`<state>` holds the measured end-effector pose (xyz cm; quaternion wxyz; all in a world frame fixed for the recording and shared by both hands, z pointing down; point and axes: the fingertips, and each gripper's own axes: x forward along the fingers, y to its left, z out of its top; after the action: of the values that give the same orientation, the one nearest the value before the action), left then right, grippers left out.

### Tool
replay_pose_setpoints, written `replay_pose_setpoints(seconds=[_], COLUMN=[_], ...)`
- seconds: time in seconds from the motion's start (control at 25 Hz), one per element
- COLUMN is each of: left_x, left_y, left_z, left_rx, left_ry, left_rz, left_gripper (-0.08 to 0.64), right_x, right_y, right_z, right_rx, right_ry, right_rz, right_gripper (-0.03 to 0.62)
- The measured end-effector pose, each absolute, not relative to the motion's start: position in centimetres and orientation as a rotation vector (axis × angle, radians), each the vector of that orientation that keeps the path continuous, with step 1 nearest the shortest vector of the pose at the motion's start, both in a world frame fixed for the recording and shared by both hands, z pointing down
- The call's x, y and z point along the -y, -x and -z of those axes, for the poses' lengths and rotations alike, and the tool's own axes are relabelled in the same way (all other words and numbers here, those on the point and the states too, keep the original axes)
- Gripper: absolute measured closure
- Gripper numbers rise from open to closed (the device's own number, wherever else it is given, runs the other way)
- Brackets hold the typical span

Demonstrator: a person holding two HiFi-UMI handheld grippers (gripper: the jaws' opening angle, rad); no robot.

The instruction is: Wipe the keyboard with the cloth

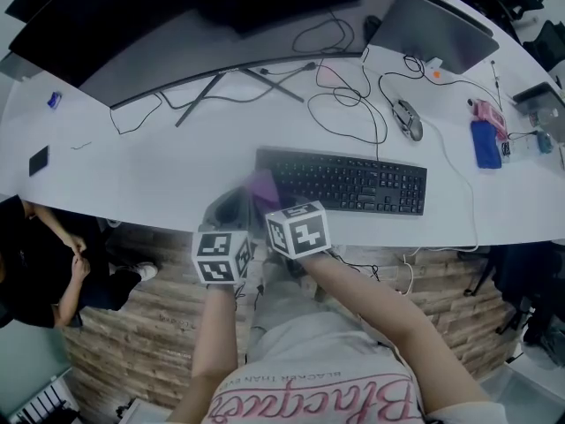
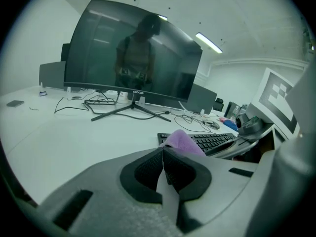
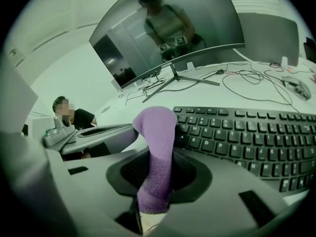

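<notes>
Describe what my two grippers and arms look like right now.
The left gripper and right gripper are grey moulded plastic with black, finely textured pads inside the jaws. Each carries a white cube printed with black square markers: the left cube and the right cube. The forearms have no sleeves; the shirt is pale with pink script lettering.

cloth (image 3: 157, 152): soft, fuzzy fabric, napped surface
keyboard (image 1: 349, 181): matt plastic
bench (image 1: 159, 166): smooth, faint sheen
monitor screen (image 2: 133, 53): glossy, mirror-like
floor (image 1: 132, 325): grainy wood planks

Left tongs (image 2: 163, 150), right tongs (image 3: 157, 154): both clamped.
</notes>
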<state>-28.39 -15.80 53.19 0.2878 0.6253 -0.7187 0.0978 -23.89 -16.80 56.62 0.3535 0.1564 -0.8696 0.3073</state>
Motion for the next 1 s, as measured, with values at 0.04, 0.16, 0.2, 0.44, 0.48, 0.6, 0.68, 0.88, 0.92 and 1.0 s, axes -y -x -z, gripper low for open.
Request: replay_pose_setpoints(seconds=[0.04,0.16,0.2,0.44,0.48,0.6,0.68,0.88,0.92,1.0], left_x=[15.8,15.7,15.7,16.6,16.9,17.7,18.2,19.9,20.2,20.7], left_y=[28.2,27.4,27.1,24.7,24.4,23.0,21.8,19.0,18.4,17.3], left_z=[-53.2,-53.3,-53.3,-53.4,-53.3,-53.3,-53.3,-53.3,-53.4,-53.5], left_rx=[1.917,1.905,1.901,1.856,1.849,1.832,1.82,1.793,1.787,1.773], left_ry=[-1.672,-1.682,-1.684,-1.722,-1.73,-1.751,-1.763,-1.786,-1.793,-1.807], left_rz=[-0.27,-0.292,-0.296,-0.318,-0.324,-0.337,-0.346,-0.35,-0.351,-0.357], left_gripper=[0.552,0.552,0.553,0.552,0.552,0.552,0.552,0.552,0.552,0.552], right_x=[16.8,17.0,17.1,18.4,18.6,19.4,19.8,21.4,21.7,22.2], right_y=[23.7,23.0,22.7,20.1,19.6,17.9,16.6,13.5,12.8,11.7], right_z=[-56.6,-56.6,-56.6,-56.6,-56.6,-56.5,-56.6,-56.6,-56.6,-56.6], right_rx=[2.246,2.243,2.243,2.233,2.231,2.226,2.219,2.202,2.199,2.195], right_ry=[-0.411,-0.426,-0.428,-0.462,-0.47,-0.49,-0.504,-0.537,-0.544,-0.557], right_rz=[-0.798,-0.789,-0.787,-0.8,-0.804,-0.802,-0.799,-0.779,-0.775,-0.771], right_gripper=[0.499,0.499,0.499,0.499,0.499,0.499,0.499,0.499,0.499,0.499])
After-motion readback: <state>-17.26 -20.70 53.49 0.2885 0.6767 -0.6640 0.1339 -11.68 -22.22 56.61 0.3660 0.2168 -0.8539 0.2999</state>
